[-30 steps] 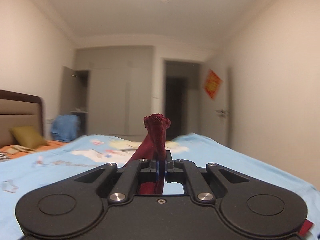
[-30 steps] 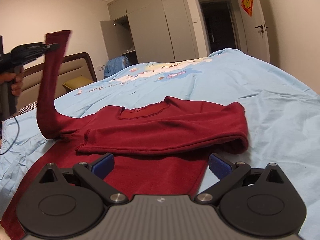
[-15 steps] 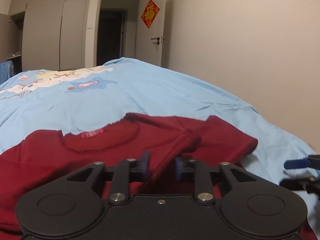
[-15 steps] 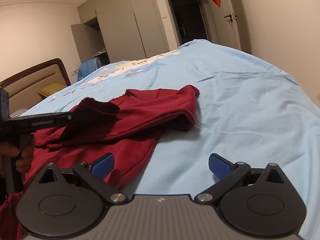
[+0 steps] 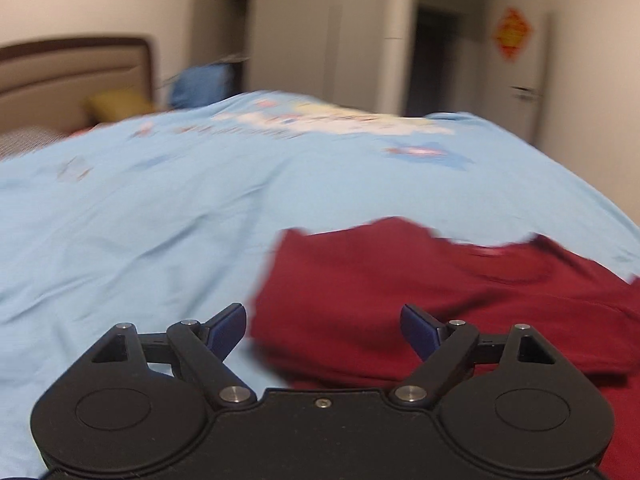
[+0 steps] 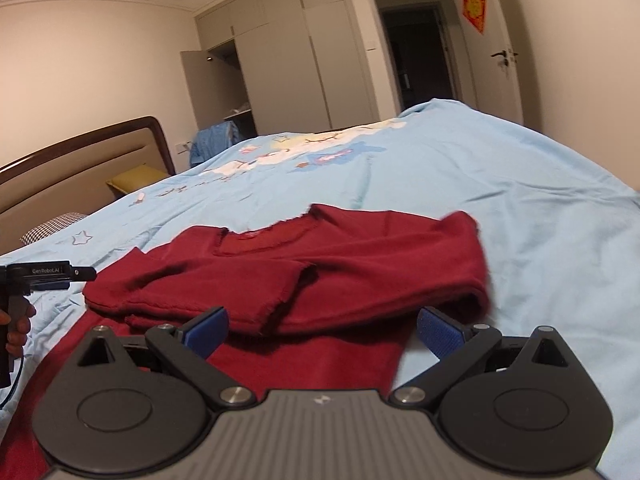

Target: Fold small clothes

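Red sweater [image 6: 320, 272] flat on blue bedsheet [image 6: 520, 184], wardrobe [image 6: 288, 60] behind; L gripper [image 5: 322, 330] & R gripper [image 6: 322, 330] both agape, empty.

Black gripper [image 6: 322, 330] bodies, blue pads [image 6: 438, 332], silver screws.

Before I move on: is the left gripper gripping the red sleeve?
No, the left gripper is open and empty, above the red top.

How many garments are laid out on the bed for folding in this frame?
1: a dark red top lying on the blue bedsheet, sleeves folded across its front. Others may lie outside both views.
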Available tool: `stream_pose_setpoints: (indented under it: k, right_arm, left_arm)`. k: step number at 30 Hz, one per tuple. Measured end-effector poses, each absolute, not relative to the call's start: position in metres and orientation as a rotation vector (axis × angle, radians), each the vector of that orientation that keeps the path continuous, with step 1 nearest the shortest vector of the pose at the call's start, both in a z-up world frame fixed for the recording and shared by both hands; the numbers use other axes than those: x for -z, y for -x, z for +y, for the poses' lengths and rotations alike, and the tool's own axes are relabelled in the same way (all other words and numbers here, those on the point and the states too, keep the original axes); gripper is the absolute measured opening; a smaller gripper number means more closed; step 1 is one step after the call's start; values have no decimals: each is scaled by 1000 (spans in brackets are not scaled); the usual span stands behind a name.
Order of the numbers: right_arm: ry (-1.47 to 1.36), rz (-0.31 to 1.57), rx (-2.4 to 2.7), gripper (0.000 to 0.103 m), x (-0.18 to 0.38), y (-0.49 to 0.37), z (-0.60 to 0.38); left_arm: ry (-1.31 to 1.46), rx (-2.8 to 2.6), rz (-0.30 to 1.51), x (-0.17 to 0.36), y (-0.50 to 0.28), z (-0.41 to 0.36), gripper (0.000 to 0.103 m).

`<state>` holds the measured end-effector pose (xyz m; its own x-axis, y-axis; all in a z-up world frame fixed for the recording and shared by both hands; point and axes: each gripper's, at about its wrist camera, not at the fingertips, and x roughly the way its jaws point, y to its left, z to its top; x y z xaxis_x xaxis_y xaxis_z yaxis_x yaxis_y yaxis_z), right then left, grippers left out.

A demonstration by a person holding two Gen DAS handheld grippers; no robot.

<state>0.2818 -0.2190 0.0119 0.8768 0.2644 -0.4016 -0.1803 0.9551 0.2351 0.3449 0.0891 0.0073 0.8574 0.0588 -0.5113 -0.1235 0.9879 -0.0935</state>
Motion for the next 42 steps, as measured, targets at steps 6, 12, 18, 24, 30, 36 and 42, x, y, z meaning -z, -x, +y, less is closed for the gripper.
stream_pose_setpoints:
  k: [6, 12, 18, 24, 30, 36, 42]
  right_arm:
    - [-172, 446, -324, 103, -19, -318, -182]
    - [-144, 448, -420, 94, -20, -340, -156]
    - [-136, 564, -430, 63, 8, -356, -150]
    - [-132, 562, -420, 71, 3, -335, -162]
    - [-103, 564, -381, 85, -5, -268, -188]
    - [-164, 598, -296, 89, -1, -181, -225]
    - [-198, 678, -287, 80, 14, -116, -233]
  left_arm:
    - [355, -84, 586, 8, -365, 157, 55]
    - [330, -18, 614, 9, -382, 147, 9]
    - [215, -149, 627, 15, -377, 126, 7]
    - [156, -154, 608, 13, -370, 120, 24]
    - [150, -103, 556, -3, -320, 115, 73]
    - [135, -17, 535, -2, -244, 111, 95]
    - [71, 57, 591, 16, -169, 107, 100]
